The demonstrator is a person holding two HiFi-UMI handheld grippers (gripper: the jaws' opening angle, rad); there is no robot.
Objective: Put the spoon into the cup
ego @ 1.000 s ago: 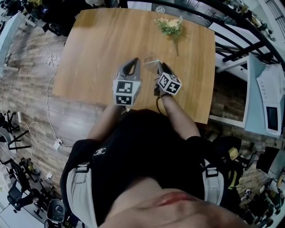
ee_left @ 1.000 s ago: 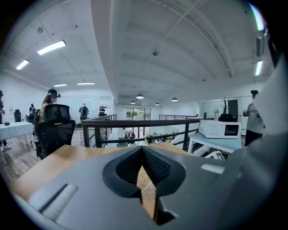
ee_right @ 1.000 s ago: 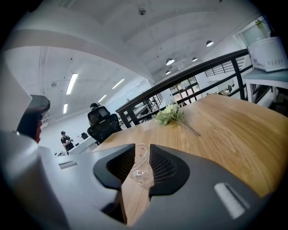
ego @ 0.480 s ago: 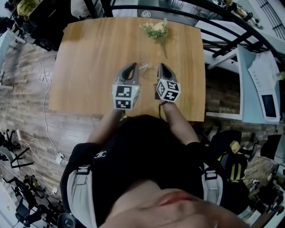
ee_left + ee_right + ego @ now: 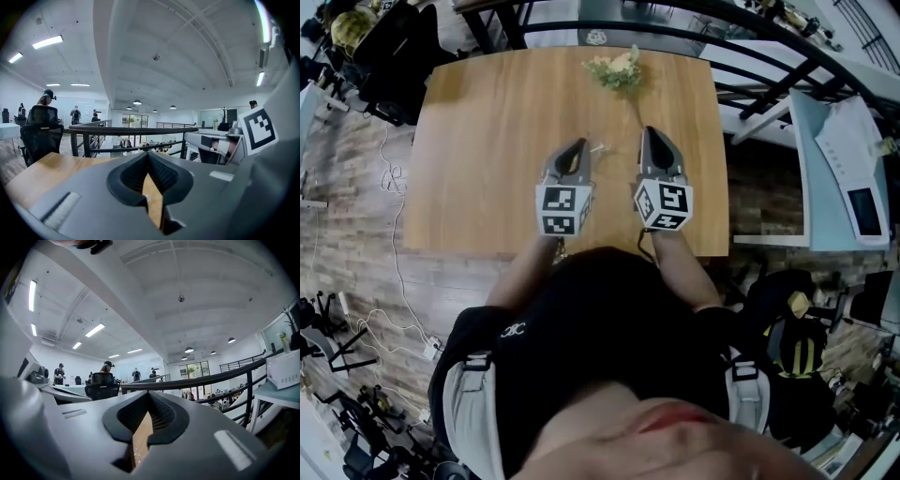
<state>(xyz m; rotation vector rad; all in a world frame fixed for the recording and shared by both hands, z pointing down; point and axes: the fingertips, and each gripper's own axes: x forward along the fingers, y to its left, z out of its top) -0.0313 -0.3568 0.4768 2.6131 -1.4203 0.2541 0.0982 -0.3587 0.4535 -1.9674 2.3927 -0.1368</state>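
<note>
In the head view a thin pale streak, the spoon (image 5: 598,147), shows over the wooden table (image 5: 478,141) between my two grippers. The clear cup around it is too faint to make out. My left gripper (image 5: 578,144) is just left of the spoon and my right gripper (image 5: 648,132) is to its right and held higher. Both point away from me. In the left gripper view the left gripper (image 5: 148,155) is shut with nothing between its pads. The right gripper (image 5: 149,393) is likewise shut and empty in the right gripper view. Neither gripper view shows the cup or the spoon.
A bunch of flowers (image 5: 614,70) lies near the table's far edge. A black railing (image 5: 750,47) runs behind and to the right of the table. A pale desk with a white device (image 5: 848,159) stands at the right. Cables trail on the floor at the left.
My right gripper has lifted away from the cup, levelled out and shut its jaws. The left gripper has shifted a little beside the cup. The head view has moved, so the table sits lower.
</note>
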